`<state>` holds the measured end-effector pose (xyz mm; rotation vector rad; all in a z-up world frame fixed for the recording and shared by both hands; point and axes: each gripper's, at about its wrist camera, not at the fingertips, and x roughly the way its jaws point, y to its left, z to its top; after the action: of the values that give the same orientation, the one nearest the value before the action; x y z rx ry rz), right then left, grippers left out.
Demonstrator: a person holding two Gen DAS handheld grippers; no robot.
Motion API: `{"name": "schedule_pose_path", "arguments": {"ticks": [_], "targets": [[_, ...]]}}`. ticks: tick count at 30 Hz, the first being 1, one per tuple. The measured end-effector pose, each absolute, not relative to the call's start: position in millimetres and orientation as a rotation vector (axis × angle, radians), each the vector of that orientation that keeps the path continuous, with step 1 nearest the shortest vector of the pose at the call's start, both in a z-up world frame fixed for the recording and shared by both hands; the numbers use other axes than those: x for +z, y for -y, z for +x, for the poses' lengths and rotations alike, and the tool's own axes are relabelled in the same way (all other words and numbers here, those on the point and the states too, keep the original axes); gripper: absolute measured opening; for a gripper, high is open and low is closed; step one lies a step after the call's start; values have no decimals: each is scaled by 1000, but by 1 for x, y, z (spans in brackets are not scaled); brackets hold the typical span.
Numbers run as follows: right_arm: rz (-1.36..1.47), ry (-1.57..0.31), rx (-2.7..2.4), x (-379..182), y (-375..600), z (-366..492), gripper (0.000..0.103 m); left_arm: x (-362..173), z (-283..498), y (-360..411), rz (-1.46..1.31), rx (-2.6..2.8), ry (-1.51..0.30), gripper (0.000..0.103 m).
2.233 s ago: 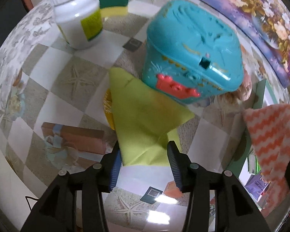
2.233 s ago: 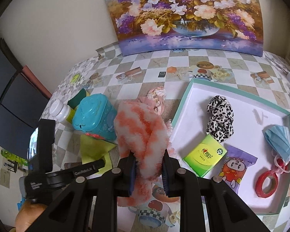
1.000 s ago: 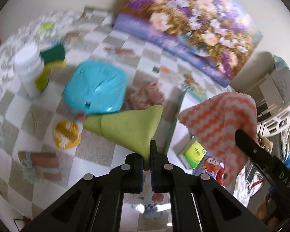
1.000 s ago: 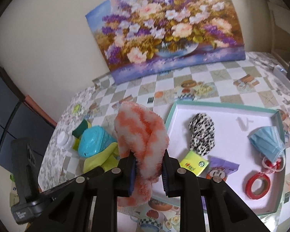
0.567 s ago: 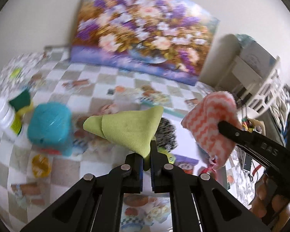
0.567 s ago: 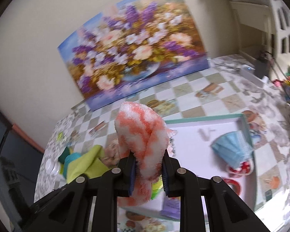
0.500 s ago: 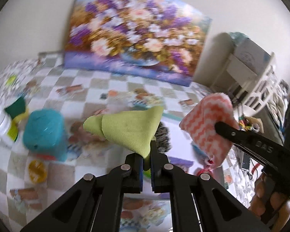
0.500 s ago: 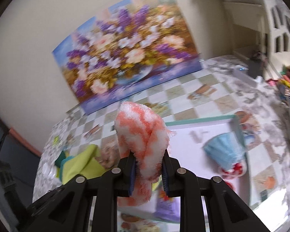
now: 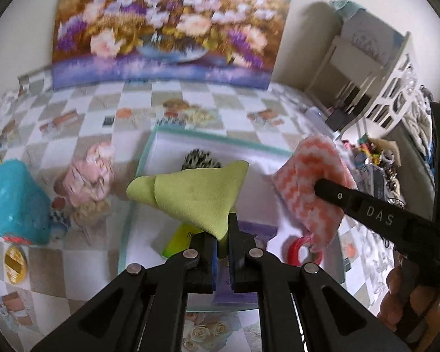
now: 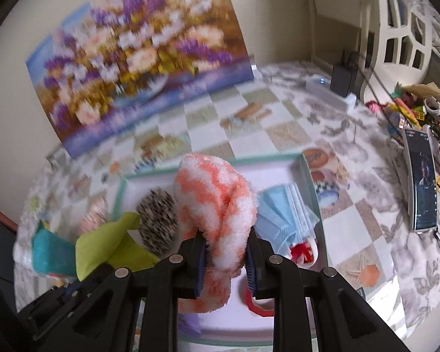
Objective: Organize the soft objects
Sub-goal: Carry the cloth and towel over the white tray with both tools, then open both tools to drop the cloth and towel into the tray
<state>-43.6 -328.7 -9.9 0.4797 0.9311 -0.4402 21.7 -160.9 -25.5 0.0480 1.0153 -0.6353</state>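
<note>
We hold two cloths, one in each tool. Nearest us, the left hand-held gripper (image 9: 223, 234) is clenched on a corner of the lime-green cloth (image 9: 196, 193), which fans up and leftward from its fingers. The right hand-held gripper (image 10: 226, 252) is clamped on the orange-and-white fluffy cloth (image 10: 217, 205), bunched between its fingers and drooping below them; in the left view this cloth (image 9: 311, 193) hangs to the right of the green one, apart from it.

Both cloths hang above one teal-rimmed white tray (image 9: 220, 139) on the desk (image 9: 82, 261). In the tray, just beyond the grippers and partly hidden by the cloths, we count one red tape roll (image 9: 303, 253), one yellow-green packet (image 9: 180, 239), one leopard-print scrunchie (image 10: 157, 218) and one blue face mask (image 10: 281, 214).

Left of the left gripper, outside the tray, sit one turquoise plastic box (image 9: 14, 202), one pink scrunchie (image 9: 88, 174) and one gold disc (image 9: 14, 262). Right of the right gripper, one phone (image 10: 422, 182) lies on the desk. Farthest off, one flower painting (image 9: 167, 26) leans against the wall, blurred.
</note>
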Motion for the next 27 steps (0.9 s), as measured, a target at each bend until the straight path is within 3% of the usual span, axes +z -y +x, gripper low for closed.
{"name": "schedule_pose_path", "arguments": {"ticks": [6, 8, 11, 13, 18, 22, 27], "targets": [[458, -1019, -444, -32, 325, -38, 27, -42, 29, 158, 25, -612, -1083, 6], [454, -1020, -444, -31, 324, -38, 32, -41, 31, 154, 8, -608, -1091, 7], [444, -1018, -443, -29, 322, -37, 43, -39, 34, 149, -32, -610, -1098, 21], [434, -1016, -443, -27, 320, -36, 49, -37, 35, 146, -50, -603, -1100, 40], [402, -1003, -443, -21, 314, -35, 57, -28, 37, 137, -73, -584, -1085, 42], [375, -997, -435, -16, 307, -34, 67, -19, 42, 120, -95, -506, -1077, 60], [341, -994, -405, -13, 292, -30, 82, -5, 44, 83, -137, -374, -1051, 72]]}}
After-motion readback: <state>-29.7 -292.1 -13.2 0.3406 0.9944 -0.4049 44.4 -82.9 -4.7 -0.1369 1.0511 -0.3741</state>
